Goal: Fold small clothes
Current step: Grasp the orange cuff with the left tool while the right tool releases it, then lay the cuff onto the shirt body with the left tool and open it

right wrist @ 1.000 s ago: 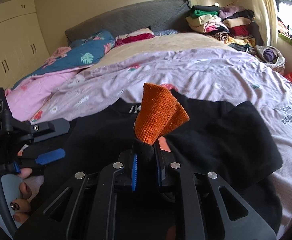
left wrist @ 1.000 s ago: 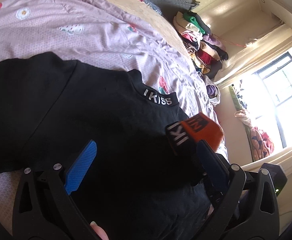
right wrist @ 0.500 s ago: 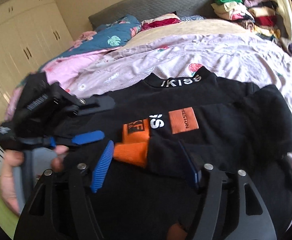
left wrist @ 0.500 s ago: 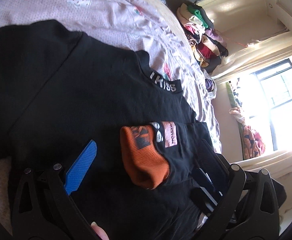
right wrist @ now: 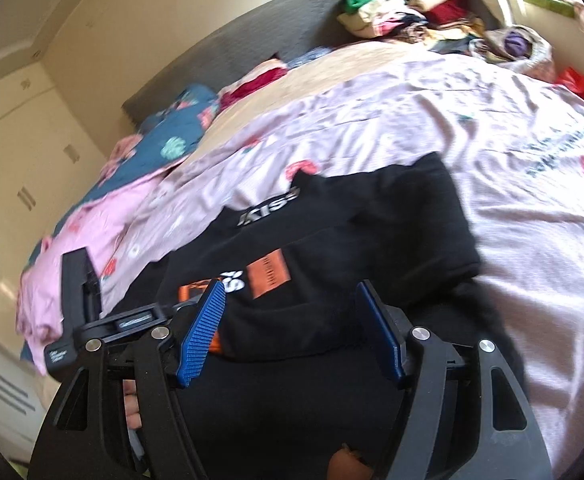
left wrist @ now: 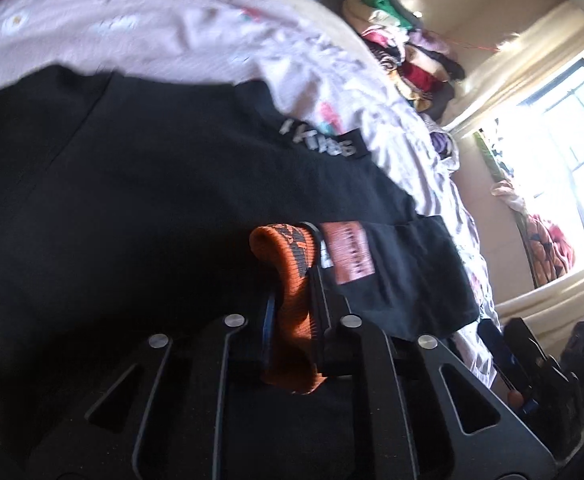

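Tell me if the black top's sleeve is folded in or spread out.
Folded in: the sleeve lies across the black top, its orange cuff clamped in the left gripper.

Collar lettering point(left wrist: 319, 142) blurred (unreadable); cuff point(right wrist: 196, 294) half-hidden.

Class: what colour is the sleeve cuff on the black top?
Orange cuff, clearest in the left wrist view.

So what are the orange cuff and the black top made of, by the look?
Orange ribbed cuff: looks like stretchy rib knit, matte, with fine ridges along it. Black long-sleeved top: soft matte jersey or fleece, probably cotton blend; it drapes limp with no sheen.
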`<state>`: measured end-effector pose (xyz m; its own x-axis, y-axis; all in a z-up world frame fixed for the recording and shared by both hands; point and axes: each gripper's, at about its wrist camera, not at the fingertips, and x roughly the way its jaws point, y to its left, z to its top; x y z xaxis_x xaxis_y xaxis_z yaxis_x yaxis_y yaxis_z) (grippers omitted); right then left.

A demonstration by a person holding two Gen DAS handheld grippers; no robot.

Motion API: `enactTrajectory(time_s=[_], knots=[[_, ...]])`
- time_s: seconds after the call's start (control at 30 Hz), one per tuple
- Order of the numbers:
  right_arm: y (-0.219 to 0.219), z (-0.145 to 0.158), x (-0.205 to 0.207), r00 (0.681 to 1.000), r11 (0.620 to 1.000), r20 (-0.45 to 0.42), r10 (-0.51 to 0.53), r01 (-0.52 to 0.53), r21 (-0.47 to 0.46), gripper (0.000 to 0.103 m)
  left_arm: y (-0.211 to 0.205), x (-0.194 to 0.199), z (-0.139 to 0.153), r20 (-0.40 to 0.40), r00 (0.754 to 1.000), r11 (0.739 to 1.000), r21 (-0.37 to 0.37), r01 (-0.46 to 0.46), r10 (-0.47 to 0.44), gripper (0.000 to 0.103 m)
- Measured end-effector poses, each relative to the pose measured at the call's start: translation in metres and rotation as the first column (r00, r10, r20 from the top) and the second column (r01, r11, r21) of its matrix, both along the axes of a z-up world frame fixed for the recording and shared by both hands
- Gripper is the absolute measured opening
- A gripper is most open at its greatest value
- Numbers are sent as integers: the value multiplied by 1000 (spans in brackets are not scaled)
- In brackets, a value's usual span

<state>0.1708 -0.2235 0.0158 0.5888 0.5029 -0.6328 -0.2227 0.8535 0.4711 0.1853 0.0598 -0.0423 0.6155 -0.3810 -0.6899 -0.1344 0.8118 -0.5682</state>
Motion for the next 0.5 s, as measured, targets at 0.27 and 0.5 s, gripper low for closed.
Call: enactTrajectory(time_s=[0.27, 0.5], knots=[[-42, -4, 0, 990, 990, -5, -138, 138, -14, 66, 6, -17, 63, 190, 982, 998, -66, 20, -8, 4], [-36, -13, 4, 991, 990, -9, -134, 133, -55, 66, 16, -30, 88, 270, 963, 999, -52, 9, 5, 4]])
